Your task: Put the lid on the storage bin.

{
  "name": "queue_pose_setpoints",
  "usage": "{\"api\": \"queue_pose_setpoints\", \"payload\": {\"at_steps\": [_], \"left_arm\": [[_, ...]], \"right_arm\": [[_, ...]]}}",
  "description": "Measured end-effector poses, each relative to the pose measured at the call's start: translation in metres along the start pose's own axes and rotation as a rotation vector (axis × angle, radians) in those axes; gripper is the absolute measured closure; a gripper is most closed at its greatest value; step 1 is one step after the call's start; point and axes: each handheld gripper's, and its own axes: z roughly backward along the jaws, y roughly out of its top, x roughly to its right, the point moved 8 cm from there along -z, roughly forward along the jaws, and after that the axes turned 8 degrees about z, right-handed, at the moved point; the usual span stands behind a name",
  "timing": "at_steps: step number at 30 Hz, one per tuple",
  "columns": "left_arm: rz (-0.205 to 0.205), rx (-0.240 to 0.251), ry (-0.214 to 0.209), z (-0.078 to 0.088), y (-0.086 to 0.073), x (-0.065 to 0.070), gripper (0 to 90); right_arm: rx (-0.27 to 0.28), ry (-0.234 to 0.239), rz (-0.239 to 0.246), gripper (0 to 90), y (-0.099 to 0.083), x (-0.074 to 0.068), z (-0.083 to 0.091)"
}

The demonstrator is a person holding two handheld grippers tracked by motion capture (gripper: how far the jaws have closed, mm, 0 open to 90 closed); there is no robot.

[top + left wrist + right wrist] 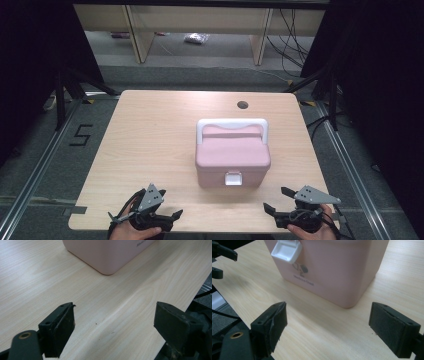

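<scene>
A pink lidded box (232,160) stands shut on the wooden table (150,140), a little right of its middle. Its white handle (232,123) lies folded toward the far side. A white latch (233,178) faces the near side. My left gripper (164,205) rests near the front edge, left of the box, open with nothing between its jaws (115,315). My right gripper (276,198) sits at the front right, also open and empty (328,315). The right gripper view has the box (337,270) and its latch (286,250) close ahead. The left gripper view catches a lower corner of the box (107,252).
A round cable hole (242,105) sits near the table's far edge. A black "5" (80,135) is taped on the floor to the left. Black stand legs (65,95) flank the table, and wooden shelving (200,30) stands beyond it.
</scene>
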Motion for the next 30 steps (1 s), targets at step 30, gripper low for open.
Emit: {"api": "queue_pose_setpoints", "payload": {"at_steps": [30], "left_arm": [[0.012,-0.014,-0.012,-0.003,-0.011,0.010,15.4]], "right_arm": [[-0.137,0.030,0.098,16.3,-0.041,-0.026,-0.007]]}}
